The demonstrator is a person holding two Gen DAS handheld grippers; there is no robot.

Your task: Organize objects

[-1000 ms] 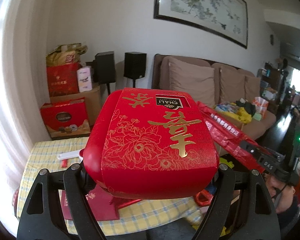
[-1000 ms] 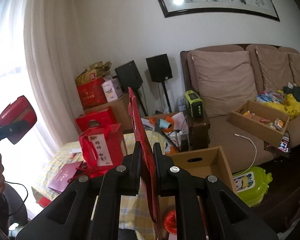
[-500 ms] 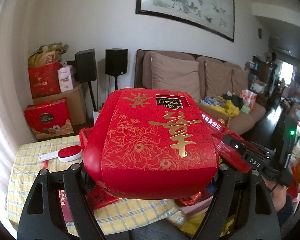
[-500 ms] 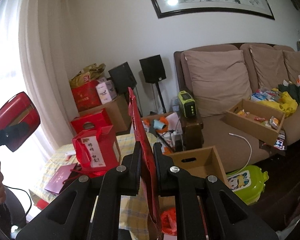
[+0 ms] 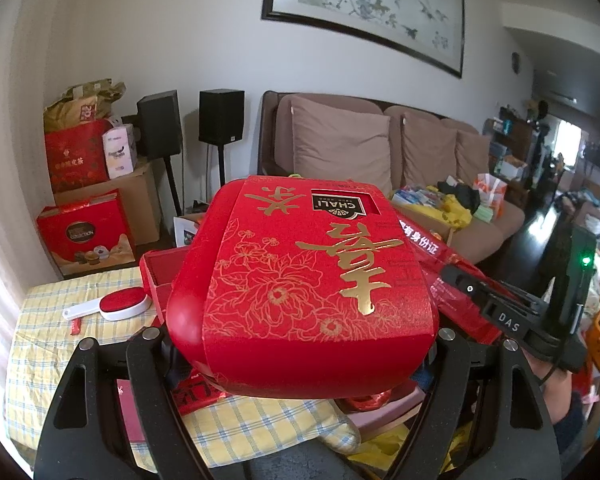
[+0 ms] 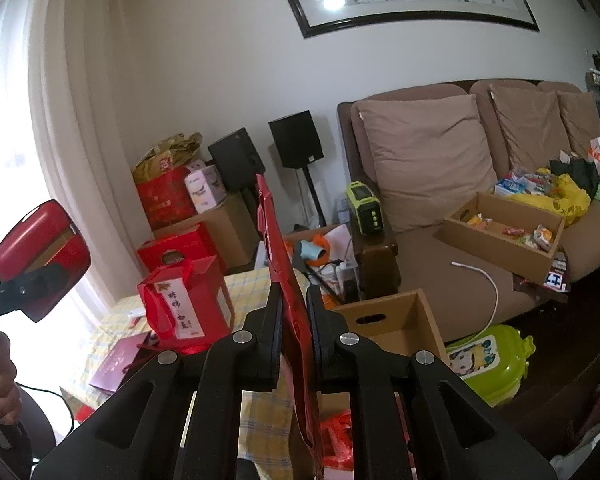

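Honestly the left gripper (image 5: pixel 300 344) only pinches that rounded red tea tin (image 5: pixel 300 280) mid-air above the checked table (image 5: pixel 40 340), so it might slip, and the right gripper (image 6: pixel 294 328), clamped on a flat red bag (image 6: pixel 284 280), could tear it.

Red tea box (image 5: pixel 300 280): glossy shell, matt card sleeve, gold foil; tablecloth (image 5: pixel 48 344): checked woven cloth.

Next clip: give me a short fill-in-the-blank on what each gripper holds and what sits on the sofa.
1. The left gripper holds a red ____ with gold flowers.
2. The right gripper is shut on a thin, flat red ____.
3. The open box of snacks sits on the ____.
4. The lint brush lies on the checked ____.

Missing words: tin; bag; sofa; tablecloth
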